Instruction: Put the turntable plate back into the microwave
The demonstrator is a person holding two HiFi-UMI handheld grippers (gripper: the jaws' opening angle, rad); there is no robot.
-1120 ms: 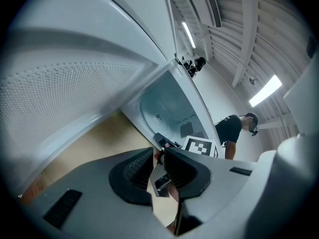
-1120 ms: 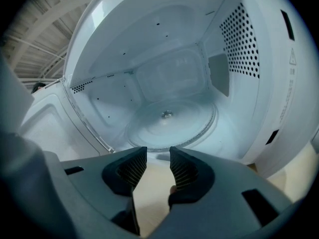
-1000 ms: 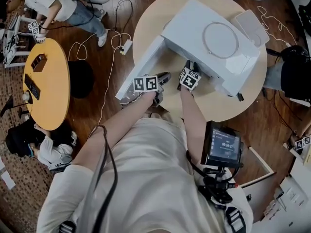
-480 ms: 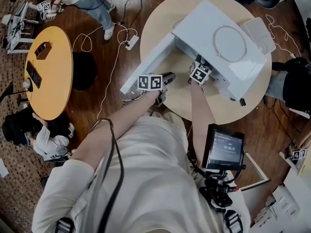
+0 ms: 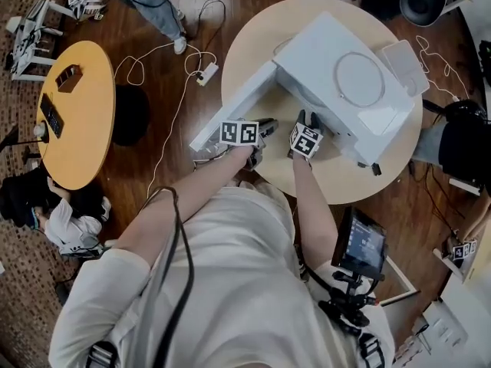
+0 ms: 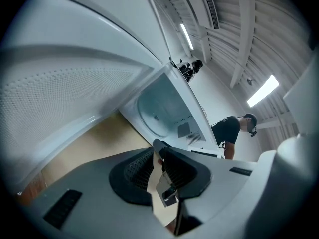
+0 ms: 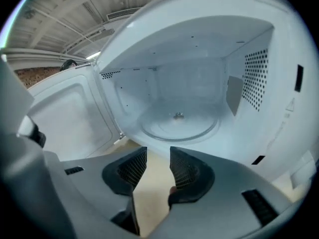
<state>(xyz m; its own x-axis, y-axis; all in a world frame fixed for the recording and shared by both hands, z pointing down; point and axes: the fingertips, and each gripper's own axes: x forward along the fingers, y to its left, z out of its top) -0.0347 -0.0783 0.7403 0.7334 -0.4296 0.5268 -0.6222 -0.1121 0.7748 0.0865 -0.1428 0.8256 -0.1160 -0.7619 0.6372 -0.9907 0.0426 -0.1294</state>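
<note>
Now clear round turntable plate lies flat inside white microwave — left claw closed, right claw apart, empty.

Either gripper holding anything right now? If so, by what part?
Nothing is held. The right gripper has its jaws apart with only bare table between them. The left gripper is shut on nothing, beside the open microwave door.
</note>
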